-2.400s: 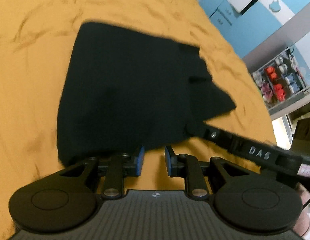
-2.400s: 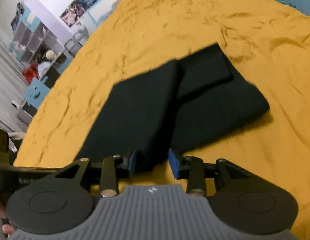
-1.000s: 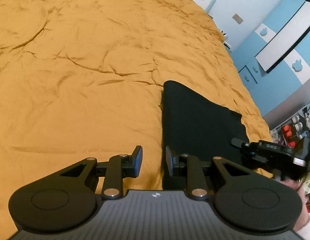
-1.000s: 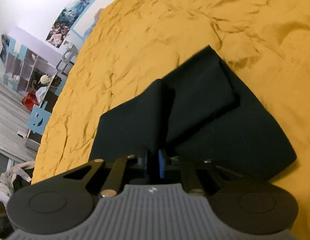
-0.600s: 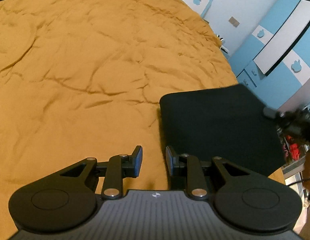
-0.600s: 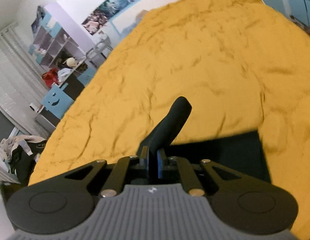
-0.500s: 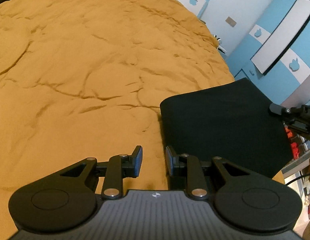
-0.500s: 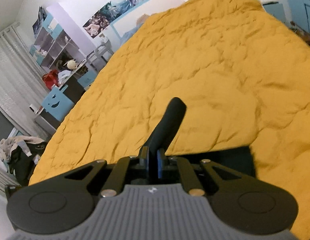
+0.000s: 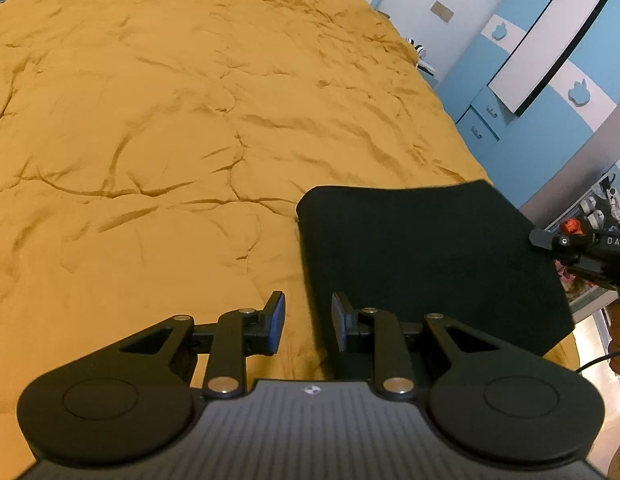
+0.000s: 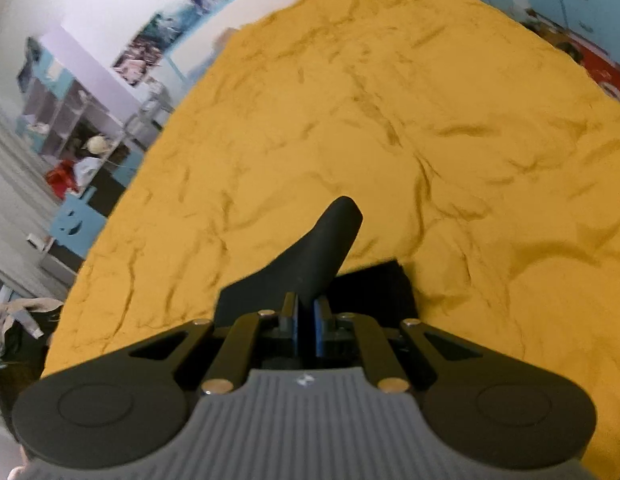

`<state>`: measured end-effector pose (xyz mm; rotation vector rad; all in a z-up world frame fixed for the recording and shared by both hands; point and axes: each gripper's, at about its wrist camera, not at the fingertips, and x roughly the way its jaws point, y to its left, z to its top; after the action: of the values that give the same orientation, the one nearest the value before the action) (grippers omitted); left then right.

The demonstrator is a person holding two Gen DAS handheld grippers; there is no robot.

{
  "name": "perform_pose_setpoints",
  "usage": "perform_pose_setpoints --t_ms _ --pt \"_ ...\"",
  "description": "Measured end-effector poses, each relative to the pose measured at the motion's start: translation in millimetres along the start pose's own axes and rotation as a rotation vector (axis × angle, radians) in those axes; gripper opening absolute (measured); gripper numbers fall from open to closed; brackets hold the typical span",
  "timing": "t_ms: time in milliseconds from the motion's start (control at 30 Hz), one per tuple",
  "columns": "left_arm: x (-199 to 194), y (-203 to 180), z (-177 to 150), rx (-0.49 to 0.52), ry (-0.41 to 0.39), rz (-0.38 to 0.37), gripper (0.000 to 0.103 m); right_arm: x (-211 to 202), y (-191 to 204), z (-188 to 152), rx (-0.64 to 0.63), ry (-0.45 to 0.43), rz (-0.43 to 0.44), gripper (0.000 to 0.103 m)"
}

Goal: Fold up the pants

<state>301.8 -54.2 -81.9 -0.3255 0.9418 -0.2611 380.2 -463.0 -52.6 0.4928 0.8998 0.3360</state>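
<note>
Black and smooth, the pants (image 9: 430, 264) are folded into a flat, thick pad with one rounded corner. One edge is lifted up off the wrinkly orange bed cover (image 9: 158, 128). The right hand-held gripper (image 10: 306, 320) pinches that edge tight, and a fold of cloth sticks up past it. The left hand-held gripper (image 9: 306, 322) is spread apart, holding nothing, just beside the pants.

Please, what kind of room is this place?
Most likely a child's bedroom. A wide bed with an orange cover fills both views, blue and white cupboards with apple shapes stand beside it, and open shelves with toys line the far wall.
</note>
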Motion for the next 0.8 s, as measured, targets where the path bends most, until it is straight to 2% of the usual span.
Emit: perform_pose_setpoints --t_ms 133,333,367,400,500,667,733,800 --pt "7 -4 -1 0.002 0.010 -0.002 0.028 30 -22 -10 0.016 0.077 -0.099 0.002" --pt "16 -10 0 0.030 0.019 0.009 0.028 42 -34 -25 -0.010 0.079 -0.158 0.003" --pt "17 -10 1 0.031 0.017 0.012 0.028 42 -33 -26 -0.024 0.084 -0.177 0.008" --pt "18 -11 1 0.032 0.016 0.016 0.028 41 -33 -26 -0.039 0.079 -0.197 0.013" --pt "13 -16 -1 0.041 0.009 0.008 0.028 21 -28 -32 -0.063 0.019 -0.211 0.014" --pt "6 -40 -16 0.133 -0.007 -0.067 0.027 -17 -1 -63 -0.166 -0.091 -0.150 0.014" --pt "10 -49 -26 0.178 0.008 -0.052 0.024 -17 12 -82 -0.232 -0.099 -0.161 0.014" --pt "15 -51 -37 0.184 0.041 -0.028 0.023 -12 15 -100 -0.262 -0.090 -0.208 0.013"
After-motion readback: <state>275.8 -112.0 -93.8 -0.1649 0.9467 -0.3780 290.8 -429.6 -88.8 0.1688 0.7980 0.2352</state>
